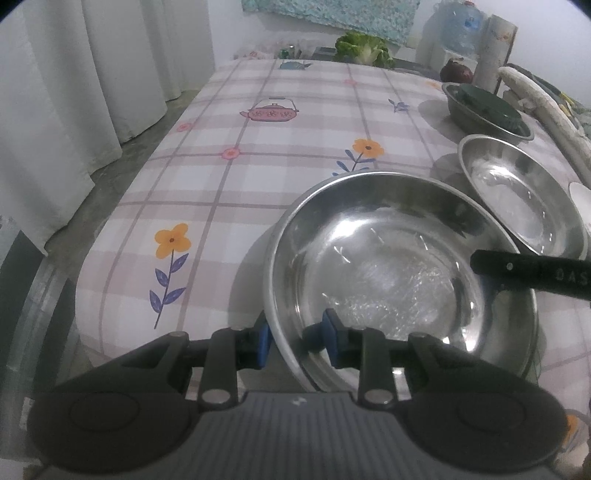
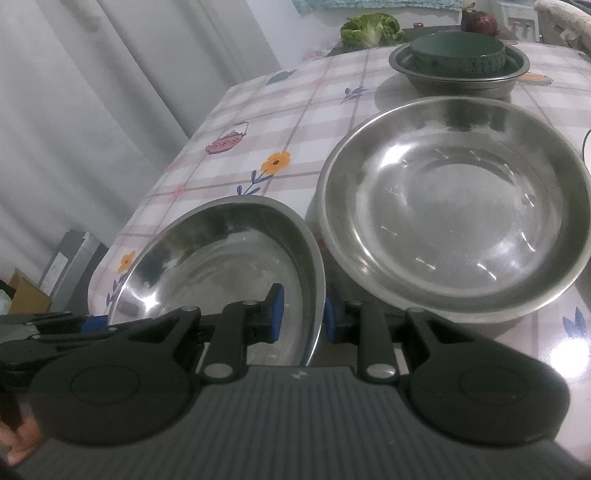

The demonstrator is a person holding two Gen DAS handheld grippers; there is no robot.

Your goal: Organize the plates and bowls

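A wide steel bowl (image 1: 388, 266) sits near the table's front edge, and both grippers hold it. My left gripper (image 1: 295, 341) is shut on its near-left rim, one blue pad outside and one inside. In the right wrist view the same bowl (image 2: 221, 266) looks tilted, and my right gripper (image 2: 303, 317) is shut on its right rim. The left gripper (image 2: 92, 325) shows at the bowl's far side. A second steel bowl (image 2: 454, 206) rests just right of it, nearly touching. Behind, a dark green bowl (image 2: 458, 55) sits inside a grey steel basin (image 2: 458, 83).
The checked tablecloth (image 1: 229, 155) stretches to the left and back. Lettuce (image 1: 364, 48), a purple vegetable (image 1: 456, 70) and a water bottle (image 1: 454, 27) stand at the far end. A white spoon (image 1: 580, 195) lies at the right edge. Curtains (image 1: 74, 92) hang left of the table.
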